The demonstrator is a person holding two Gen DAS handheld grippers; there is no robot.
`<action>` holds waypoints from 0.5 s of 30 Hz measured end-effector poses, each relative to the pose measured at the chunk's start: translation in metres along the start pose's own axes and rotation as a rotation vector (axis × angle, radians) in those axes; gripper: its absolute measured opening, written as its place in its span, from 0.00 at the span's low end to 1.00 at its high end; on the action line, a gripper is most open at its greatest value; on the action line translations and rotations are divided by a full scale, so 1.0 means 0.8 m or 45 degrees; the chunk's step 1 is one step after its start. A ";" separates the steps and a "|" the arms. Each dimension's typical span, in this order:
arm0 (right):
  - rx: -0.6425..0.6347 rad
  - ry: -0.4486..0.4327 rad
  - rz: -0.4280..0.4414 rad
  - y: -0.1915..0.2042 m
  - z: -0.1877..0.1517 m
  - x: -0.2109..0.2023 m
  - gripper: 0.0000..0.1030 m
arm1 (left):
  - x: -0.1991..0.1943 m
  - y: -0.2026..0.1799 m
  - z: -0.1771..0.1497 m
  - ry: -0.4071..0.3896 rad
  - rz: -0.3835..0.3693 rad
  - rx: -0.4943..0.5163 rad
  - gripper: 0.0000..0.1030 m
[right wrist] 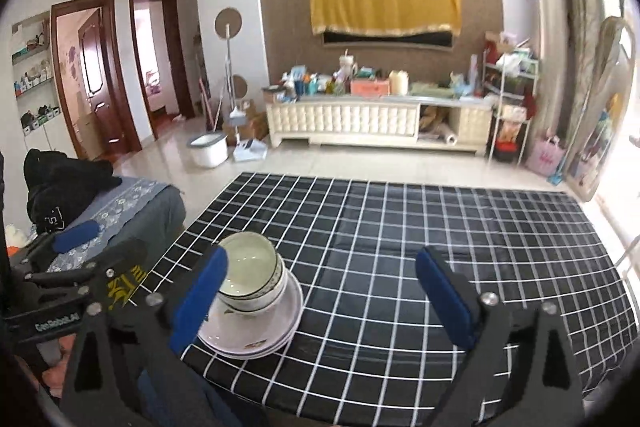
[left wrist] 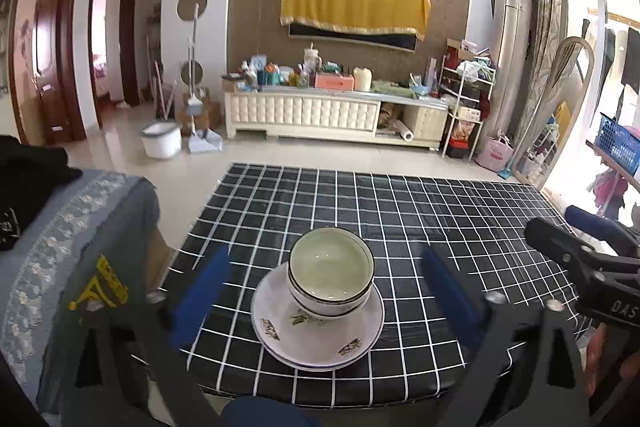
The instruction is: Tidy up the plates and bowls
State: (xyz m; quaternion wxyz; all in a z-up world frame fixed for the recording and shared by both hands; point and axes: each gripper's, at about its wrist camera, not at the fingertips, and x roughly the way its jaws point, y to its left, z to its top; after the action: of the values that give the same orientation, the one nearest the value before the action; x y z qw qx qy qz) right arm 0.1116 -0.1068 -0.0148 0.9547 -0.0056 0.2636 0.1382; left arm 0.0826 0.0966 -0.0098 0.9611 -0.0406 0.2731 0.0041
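Left tool (left wrist: 324,291): jaws spread wide, blue pads (left wrist: 208,279) clear of everything, nothing held.
Right tool (right wrist: 320,291): likewise wide apart, empty, touching nothing.
Bowls (left wrist: 331,273): nested stack, upright on the plates; seen between the left tool's pads, at 12 o'clock, not touched; at 10 o'clock of the right tool, partly behind its left pad (right wrist: 202,297).
Plates (left wrist: 318,337): stacked flat under the bowls, floral marks on the rim.
Table (left wrist: 440,227): black cloth with white grid, stack near its front left part.
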 end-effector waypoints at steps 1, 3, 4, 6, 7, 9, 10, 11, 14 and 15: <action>0.001 -0.014 -0.005 -0.002 -0.003 -0.007 0.98 | -0.010 -0.004 -0.002 -0.024 0.002 0.016 1.00; 0.011 -0.042 -0.022 -0.007 -0.010 -0.021 1.00 | -0.027 -0.011 -0.007 -0.059 0.006 0.039 1.00; 0.018 -0.053 -0.026 -0.009 -0.014 -0.028 1.00 | -0.038 -0.015 -0.011 -0.076 0.005 0.049 1.00; 0.018 -0.050 -0.038 -0.011 -0.022 -0.037 1.00 | -0.055 -0.024 -0.016 -0.092 -0.001 0.060 1.00; 0.018 -0.052 -0.049 -0.012 -0.025 -0.041 1.00 | -0.064 -0.028 -0.021 -0.103 -0.004 0.069 1.00; 0.014 -0.074 -0.048 -0.013 -0.033 -0.051 1.00 | -0.077 -0.034 -0.028 -0.122 -0.001 0.088 1.00; 0.003 -0.080 -0.055 -0.011 -0.038 -0.057 1.00 | -0.084 -0.038 -0.032 -0.129 0.003 0.098 1.00; -0.002 -0.088 -0.058 -0.009 -0.042 -0.064 1.00 | -0.089 -0.041 -0.037 -0.134 0.007 0.105 1.00; -0.003 -0.109 -0.040 -0.010 -0.052 -0.079 1.00 | -0.102 -0.051 -0.047 -0.139 0.007 0.112 1.00; -0.001 -0.122 -0.038 -0.010 -0.055 -0.085 1.00 | -0.106 -0.052 -0.050 -0.141 0.010 0.113 1.00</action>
State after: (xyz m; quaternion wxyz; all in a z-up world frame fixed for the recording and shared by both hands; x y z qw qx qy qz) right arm 0.0360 -0.1360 -0.0188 0.9681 -0.0034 0.2174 0.1243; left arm -0.0093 0.0527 0.0043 0.9756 0.0034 0.2196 -0.0020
